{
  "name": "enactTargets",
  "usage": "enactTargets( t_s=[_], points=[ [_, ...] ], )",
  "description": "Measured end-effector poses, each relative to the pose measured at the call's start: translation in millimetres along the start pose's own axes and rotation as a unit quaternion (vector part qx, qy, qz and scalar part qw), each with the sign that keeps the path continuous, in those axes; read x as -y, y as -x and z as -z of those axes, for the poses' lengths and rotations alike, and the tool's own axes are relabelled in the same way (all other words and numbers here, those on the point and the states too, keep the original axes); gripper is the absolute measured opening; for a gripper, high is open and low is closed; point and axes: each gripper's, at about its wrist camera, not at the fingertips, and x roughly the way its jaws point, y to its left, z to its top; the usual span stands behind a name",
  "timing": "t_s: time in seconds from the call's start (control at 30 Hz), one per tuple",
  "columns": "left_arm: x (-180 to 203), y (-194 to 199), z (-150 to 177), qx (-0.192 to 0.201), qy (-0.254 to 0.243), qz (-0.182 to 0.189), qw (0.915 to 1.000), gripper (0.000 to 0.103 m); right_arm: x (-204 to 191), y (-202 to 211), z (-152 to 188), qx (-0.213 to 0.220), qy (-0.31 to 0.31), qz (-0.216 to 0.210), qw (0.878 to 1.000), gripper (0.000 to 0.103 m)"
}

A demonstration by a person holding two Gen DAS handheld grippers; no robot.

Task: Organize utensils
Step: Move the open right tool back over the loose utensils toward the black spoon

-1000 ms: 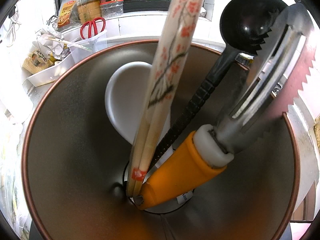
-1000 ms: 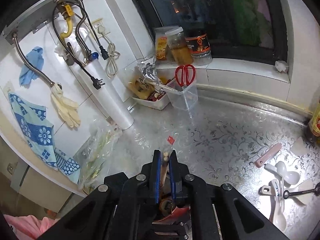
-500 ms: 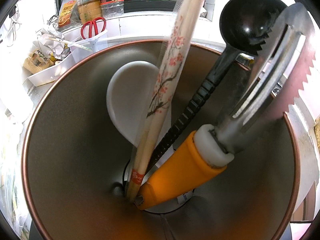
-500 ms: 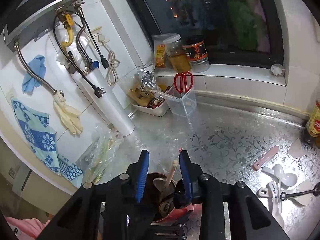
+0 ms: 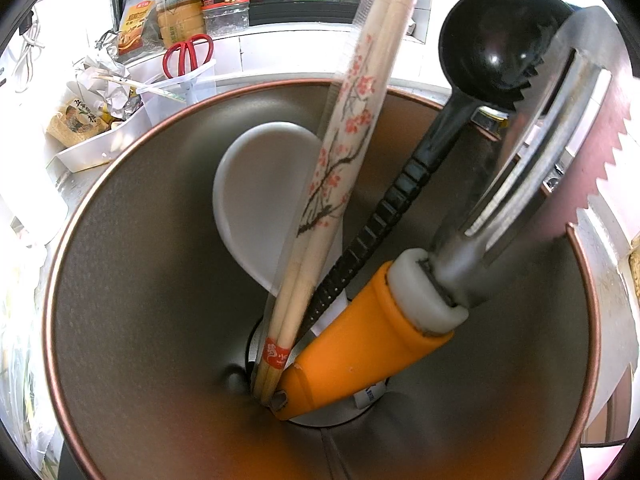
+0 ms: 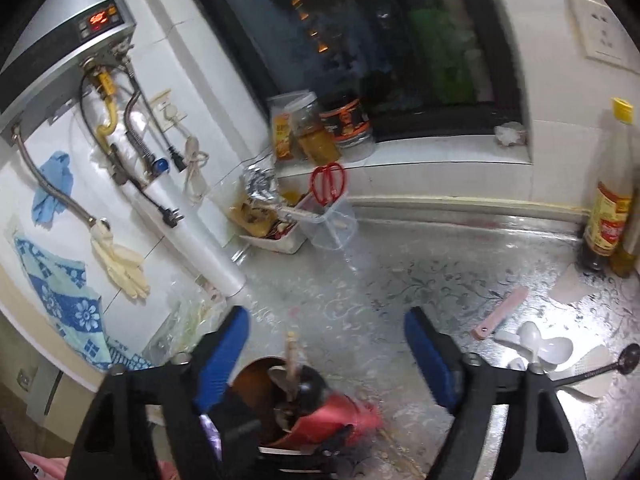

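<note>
The left wrist view is looking down into a metal utensil cup point(image 5: 132, 280) that is filling most of the frame. A pair of chopsticks point(image 5: 344, 152) printed with blossoms is leaning from the cup's bottom up through the top centre. A white spoon point(image 5: 260, 200) is resting behind them, a black ladle point(image 5: 496, 52) is reaching to the upper right, and orange-handled tongs point(image 5: 360, 344) are lying across the lower right. The left gripper's fingers are not showing, so I cannot tell how they stand.

In the right wrist view, the right gripper point(image 6: 326, 356) is hanging with its blue pads point(image 6: 224, 356) spread wide, having just been opening, with nothing pinched between them. The cup is sitting low at centre, below and between the fingers, the chopsticks standing in it. At the right, white spoons point(image 6: 536, 344) and a pink utensil point(image 6: 500, 312) are lying on the patterned countertop point(image 6: 400, 272).
</note>
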Motion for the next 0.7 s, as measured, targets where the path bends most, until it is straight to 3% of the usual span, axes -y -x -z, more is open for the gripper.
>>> enactTargets(
  t_s=[0.13, 0.4, 0.7],
  points=[
    [-0.4, 0.1, 0.2, 0.0, 0.0, 0.0, 1.0, 0.089, 18.7, 9.8, 1.9, 0.016, -0.021, 0.017, 1.0, 0.103],
    [-0.4, 0.2, 0.3, 0.0, -0.001, 0.001, 1.0, 0.09, 58.5, 35.7, 11.3, 0.058, -0.055, 0.077, 0.994, 0.103],
    [-1.2, 0.5, 0.6, 0.0, -0.001, 0.001, 1.0, 0.09, 106.3, 75.6, 25.9, 0.099, -0.085, 0.185, 0.974, 0.103]
  ],
)
